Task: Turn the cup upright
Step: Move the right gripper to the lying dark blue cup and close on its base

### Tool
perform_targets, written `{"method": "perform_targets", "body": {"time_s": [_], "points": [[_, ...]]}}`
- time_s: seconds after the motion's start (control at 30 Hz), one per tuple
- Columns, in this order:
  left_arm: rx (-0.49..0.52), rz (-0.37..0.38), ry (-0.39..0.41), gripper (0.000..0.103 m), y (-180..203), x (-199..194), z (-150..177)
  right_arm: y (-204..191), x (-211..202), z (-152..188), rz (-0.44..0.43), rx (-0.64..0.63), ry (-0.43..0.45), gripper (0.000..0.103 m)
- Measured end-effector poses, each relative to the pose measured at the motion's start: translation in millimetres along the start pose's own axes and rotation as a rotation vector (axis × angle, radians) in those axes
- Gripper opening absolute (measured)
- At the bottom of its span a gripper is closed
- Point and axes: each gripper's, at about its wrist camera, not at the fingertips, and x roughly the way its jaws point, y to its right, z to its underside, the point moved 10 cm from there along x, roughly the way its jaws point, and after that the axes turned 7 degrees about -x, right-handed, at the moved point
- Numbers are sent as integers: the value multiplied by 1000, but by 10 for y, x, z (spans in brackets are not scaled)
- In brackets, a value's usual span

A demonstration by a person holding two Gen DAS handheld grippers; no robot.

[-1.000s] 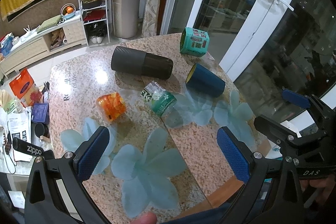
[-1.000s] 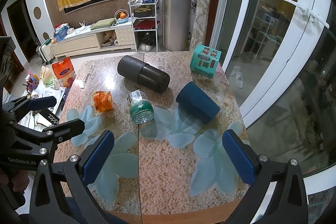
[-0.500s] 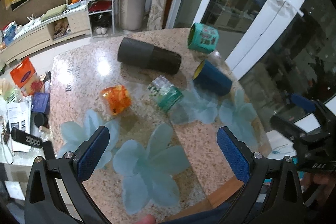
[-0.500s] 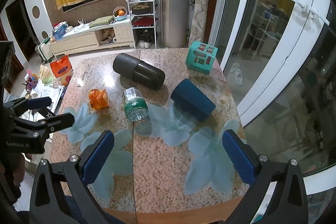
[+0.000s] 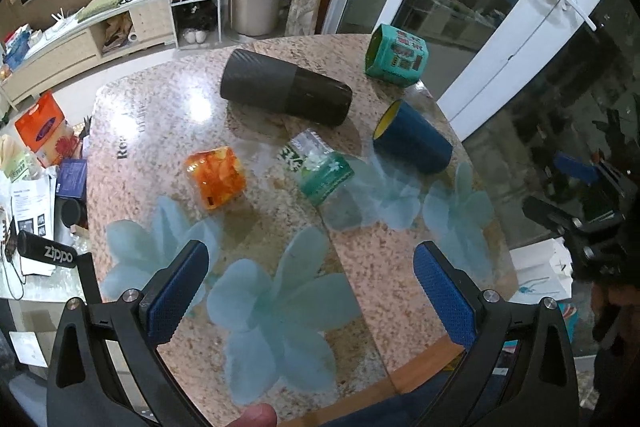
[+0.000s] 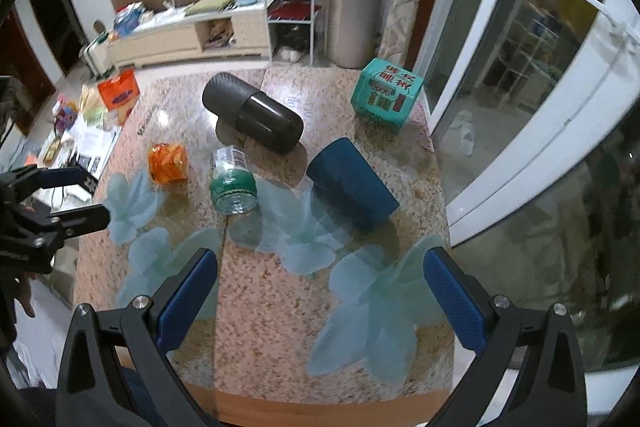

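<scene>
A dark blue cup (image 5: 414, 139) with a yellow inside lies on its side at the right of the granite table (image 5: 160, 115); it also shows in the right wrist view (image 6: 352, 185). My left gripper (image 5: 310, 291) is open and empty above the table's near edge. My right gripper (image 6: 320, 297) is open and empty, above the near edge and short of the cup. Each gripper shows at the side of the other's view, the right one (image 5: 576, 203) and the left one (image 6: 60, 195).
A black flask (image 5: 286, 89), a green-labelled bottle (image 5: 320, 165) and an orange packet (image 5: 216, 177) lie on the table. A teal box (image 5: 396, 57) stands at the far right corner. A cluttered low table (image 5: 32, 187) stands to the left; glass doors are on the right.
Both grippers have drawn back and up a little from the table, and the right one has turned slightly. Nothing on the table has moved. Both stay open.
</scene>
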Motion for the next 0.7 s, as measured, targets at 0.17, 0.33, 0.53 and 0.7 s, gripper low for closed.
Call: {"method": "perform_targets", "body": {"time_s": [0.17,0.33,0.53,0.7], "points": [[28,-5,18,103,155,46,10,150,198,-69,-30,-72,-35,103],[0,16,-48,103,247,230,113,305,391,-145,-64,-106,-61,103],[-39,70,-97,103,359,383,213,427,626,-226,-68,-196,-102,103],[-85,85,-109,103,401,497,242,482,831,-306,-79,-272,-130,103]]}}
